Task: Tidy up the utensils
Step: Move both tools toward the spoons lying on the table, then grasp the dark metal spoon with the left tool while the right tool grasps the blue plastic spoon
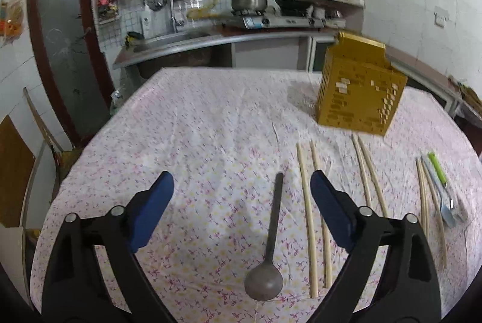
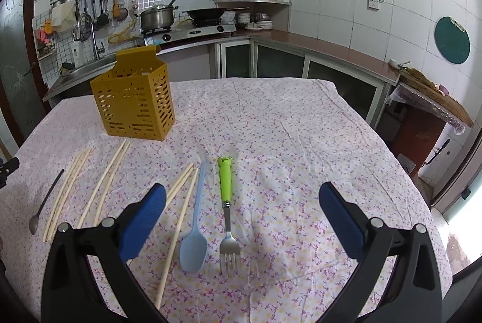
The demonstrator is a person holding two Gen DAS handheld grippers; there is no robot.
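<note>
Yellow plastic marks your landmark: the perforated utensil holder stands upright on the floral tablecloth, toward the far side of the table from you. Every utensil lies flat on the cloth on the near side of that holder, handles pointing roughly toward it.

Nearest in front of the holder are two pairs of wooden chopsticks, side by side. Left of the holder's line, beyond those pairs, lies the dark metal spoon, bowl toward you. To the right of the holder's line you have a third chopstick pair, then the pale blue plastic spoon just beside it, then the green-handled fork, tines toward you. The fork and blue spoon lie near each other but apart.

Your left gripper hovers over the cloth with its blue pads spread wide, holding nothing; the dark metal spoon lies between the fingers in the left wrist view, and one chopstick pair passes under the right-hand pad.

Your right gripper is likewise spread wide and empty, with the blue spoon and fork lying between its fingers in the right wrist view.

Behind the holder, past the table edge, you can see a counter with a gas stove carrying a steel pot and a wok.
</note>
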